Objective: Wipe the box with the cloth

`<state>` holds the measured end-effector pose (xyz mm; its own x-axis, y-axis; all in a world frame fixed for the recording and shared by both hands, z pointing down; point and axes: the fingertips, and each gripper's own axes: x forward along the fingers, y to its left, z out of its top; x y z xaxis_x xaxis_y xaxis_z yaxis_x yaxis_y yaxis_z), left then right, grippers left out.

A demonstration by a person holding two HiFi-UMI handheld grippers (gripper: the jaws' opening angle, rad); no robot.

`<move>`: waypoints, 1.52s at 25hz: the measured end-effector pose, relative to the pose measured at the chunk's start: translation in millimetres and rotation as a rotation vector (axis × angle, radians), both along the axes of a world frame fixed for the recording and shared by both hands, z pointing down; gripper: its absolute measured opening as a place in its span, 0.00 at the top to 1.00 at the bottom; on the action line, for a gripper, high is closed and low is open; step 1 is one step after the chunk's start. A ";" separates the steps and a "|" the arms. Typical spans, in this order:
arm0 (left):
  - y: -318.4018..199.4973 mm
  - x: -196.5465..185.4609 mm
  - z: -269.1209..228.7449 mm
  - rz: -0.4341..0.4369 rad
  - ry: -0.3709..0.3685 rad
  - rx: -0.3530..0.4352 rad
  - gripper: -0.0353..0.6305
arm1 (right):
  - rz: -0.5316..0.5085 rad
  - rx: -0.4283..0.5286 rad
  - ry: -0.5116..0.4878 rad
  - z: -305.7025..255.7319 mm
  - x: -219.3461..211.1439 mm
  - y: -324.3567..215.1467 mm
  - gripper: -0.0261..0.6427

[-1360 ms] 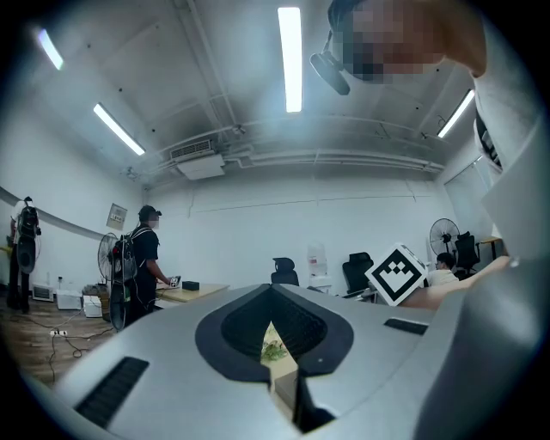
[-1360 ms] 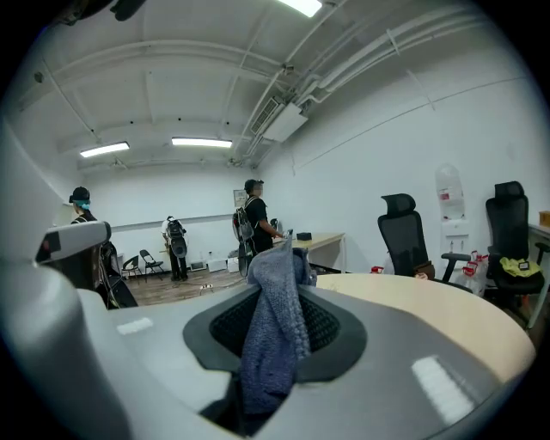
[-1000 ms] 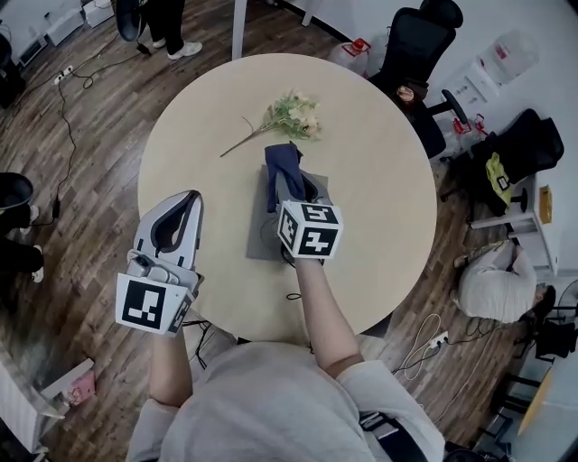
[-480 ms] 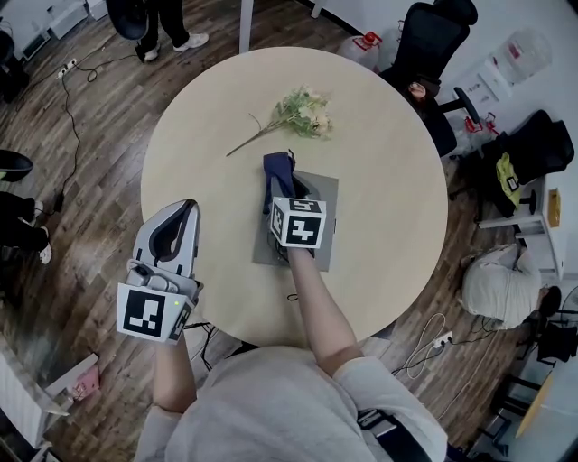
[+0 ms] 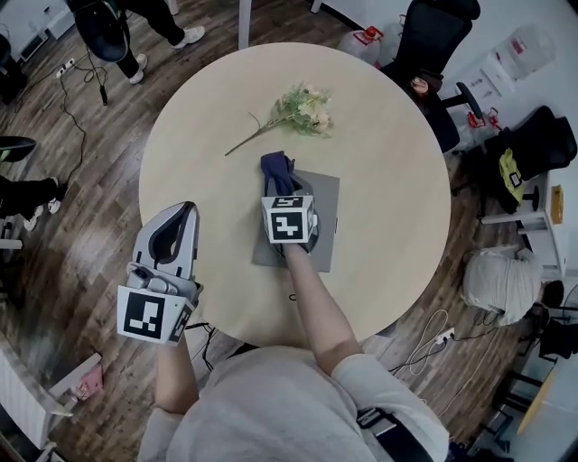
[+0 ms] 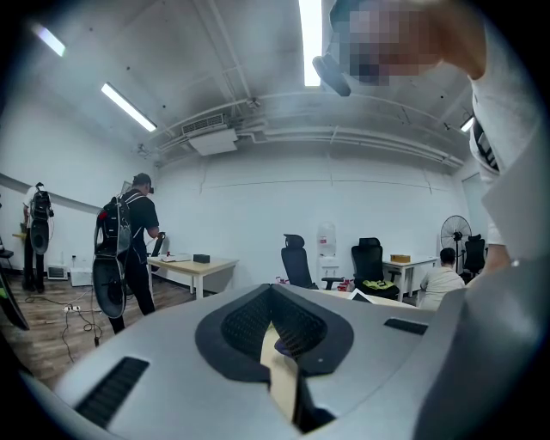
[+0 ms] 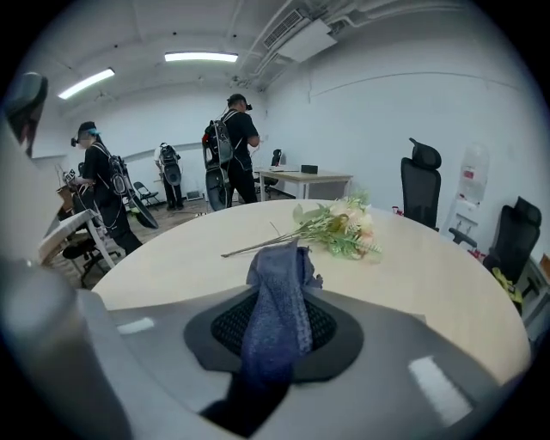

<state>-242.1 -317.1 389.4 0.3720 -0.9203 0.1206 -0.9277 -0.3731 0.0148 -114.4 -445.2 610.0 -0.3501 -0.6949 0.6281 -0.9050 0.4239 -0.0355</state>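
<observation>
A: Since the surface and room come first, what's around?
B: Open office. Dark wood-plank floor (image 5: 81, 117), white walls (image 7: 387, 112), strip lights (image 7: 202, 57) overhead. In the middle is a round pale table (image 5: 379, 162) with a plain, smooth top. Black office chairs (image 5: 429, 36) stand at the far right. One person (image 5: 495, 281) is low down on the right, another (image 5: 108, 27) stands at the far left.
A: Box?
B: The flat grey box (image 5: 323, 194) lies near the table's centre, a bit toward the near side.
A: Grippers?
B: The right gripper (image 5: 284, 180) is over the box, jaws clenched on the dark blue cloth (image 5: 275, 168) — the cloth bunches out past the tips at the box's far-left corner. The left gripper (image 5: 183, 212) is at the table's left edge, well apart from the box — jaws closed together, nothing between them.
A: Smaller stuff?
B: A flower sprig (image 5: 302, 110) lies on the table beyond the box, not touching it.
</observation>
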 end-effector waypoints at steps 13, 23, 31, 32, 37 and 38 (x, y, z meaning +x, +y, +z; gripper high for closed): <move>1.9 11.6 -4.4 0.027 -0.001 0.007 0.94 | 0.066 -0.020 0.076 1.8 56.6 1.4 0.84; 7.0 19.4 -11.1 0.044 0.004 0.024 0.94 | 0.154 -0.026 0.109 1.5 108.6 7.3 0.84; 9.7 27.4 -16.5 0.066 0.014 0.041 0.94 | 0.248 -0.030 0.124 6.1 154.8 15.9 0.84; 10.0 28.2 -17.3 0.069 0.014 0.043 0.94 | 0.254 -0.029 0.129 6.5 158.1 16.3 0.84; 12.9 28.4 -21.3 0.068 0.014 0.052 0.94 | 0.249 -0.036 0.113 -2.6 151.6 19.1 0.84; 13.4 27.9 -22.2 0.067 0.014 0.053 0.94 | 0.248 -0.034 0.085 -7.2 144.9 21.4 0.84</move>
<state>-214.2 -303.7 367.3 0.4348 -0.8981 0.0665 -0.9002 -0.4353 0.0065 30.5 -423.8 602.9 -0.1162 -0.7309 0.6726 -0.9815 0.1884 0.0351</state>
